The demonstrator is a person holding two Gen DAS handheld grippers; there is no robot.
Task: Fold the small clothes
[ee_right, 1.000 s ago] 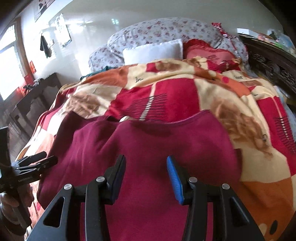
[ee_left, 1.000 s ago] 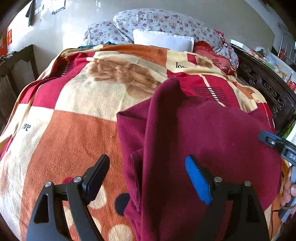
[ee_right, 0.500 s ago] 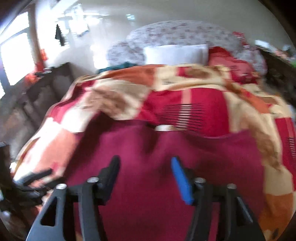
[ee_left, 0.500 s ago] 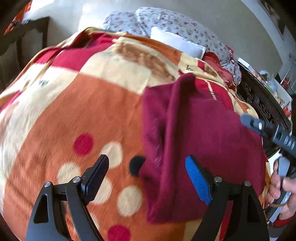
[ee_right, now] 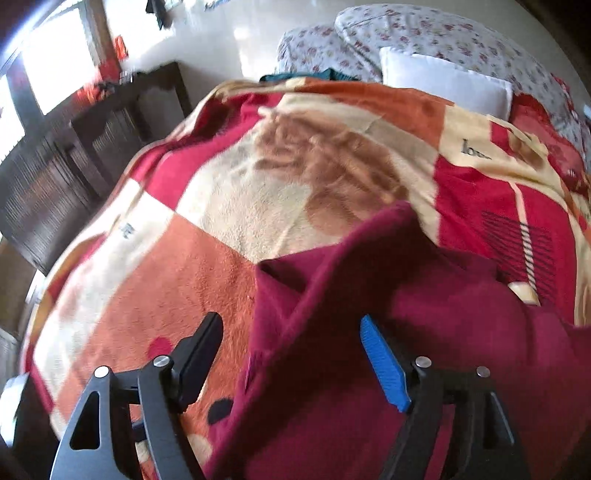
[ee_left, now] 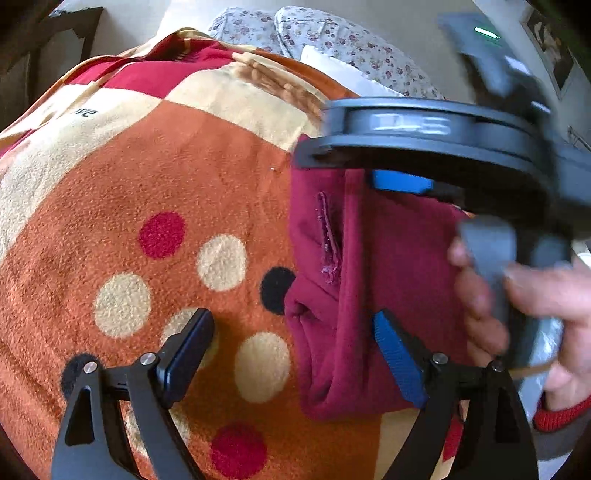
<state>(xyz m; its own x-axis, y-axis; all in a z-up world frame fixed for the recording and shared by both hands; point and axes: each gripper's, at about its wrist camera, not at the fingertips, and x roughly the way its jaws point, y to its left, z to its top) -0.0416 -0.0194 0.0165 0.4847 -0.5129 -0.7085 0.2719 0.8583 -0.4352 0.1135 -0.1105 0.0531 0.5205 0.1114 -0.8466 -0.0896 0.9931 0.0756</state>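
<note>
A dark red fleece garment (ee_left: 332, 280) lies folded on the patterned blanket (ee_left: 155, 177), a small zip pocket showing on its left side. My left gripper (ee_left: 291, 354) hovers low over its near left edge, jaws wide and still opening, pads touching nothing. My right gripper (ee_left: 343, 168), held by a hand (ee_left: 535, 295), reaches in from the right over the garment's far left corner. In the right wrist view the garment (ee_right: 443, 317) fills the lower right, and the right gripper (ee_right: 291, 354) straddles its left folded edge, jaws opening, not pressing on the cloth.
The blanket (ee_right: 207, 266) covers a bed with floral pillows (ee_right: 424, 26) and a white pillow (ee_right: 443, 81) at the head. Dark wooden furniture (ee_right: 74, 155) stands beside the bed on the left, under a bright window (ee_right: 55, 55).
The right gripper's jaws have widened and it has swung left across the garment to its left edge, now looming in the left wrist view. The left gripper has dropped closer to the near left edge.
</note>
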